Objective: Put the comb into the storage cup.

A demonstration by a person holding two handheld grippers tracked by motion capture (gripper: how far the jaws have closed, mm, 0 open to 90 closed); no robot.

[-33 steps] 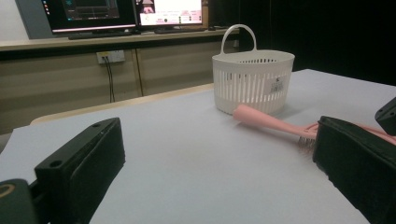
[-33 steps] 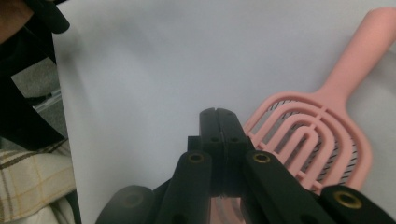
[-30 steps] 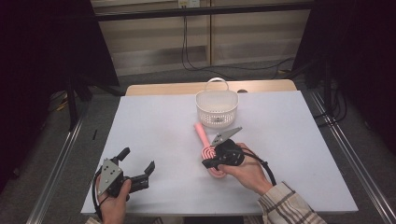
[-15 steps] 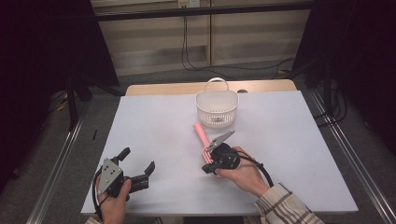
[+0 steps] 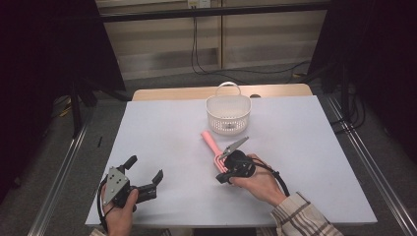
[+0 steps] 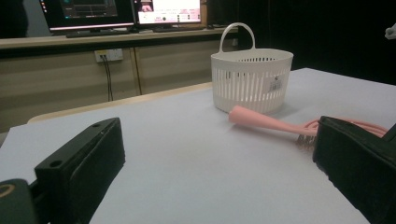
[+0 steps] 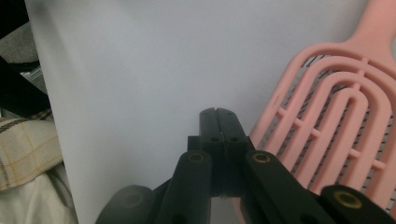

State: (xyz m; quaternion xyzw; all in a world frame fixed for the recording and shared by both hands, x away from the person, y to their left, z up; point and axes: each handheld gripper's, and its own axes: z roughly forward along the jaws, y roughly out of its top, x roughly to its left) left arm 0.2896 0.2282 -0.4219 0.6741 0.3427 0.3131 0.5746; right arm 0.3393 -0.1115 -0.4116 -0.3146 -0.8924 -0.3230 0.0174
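The pink brush (image 5: 214, 150) is lying just in front of the basket (image 5: 228, 114). The right gripper (image 7: 218, 114), jaws pressed together and empty, is sitting beside its head; the left gripper (image 5: 147, 176), jaws spread, is idling farther from the basket. Likely the pick-up stage: next, the right jaws need opening around the brush.

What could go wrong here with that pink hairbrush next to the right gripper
The right gripper is shut beside the pink hairbrush, not on it, so moving it may just shove the brush across the table. The brush's handle lies close to the white basket and might knock it.

White table (image 5: 305, 147), grey floor (image 5: 64, 162), wood-panelled wall (image 5: 255, 39), dark surroundings
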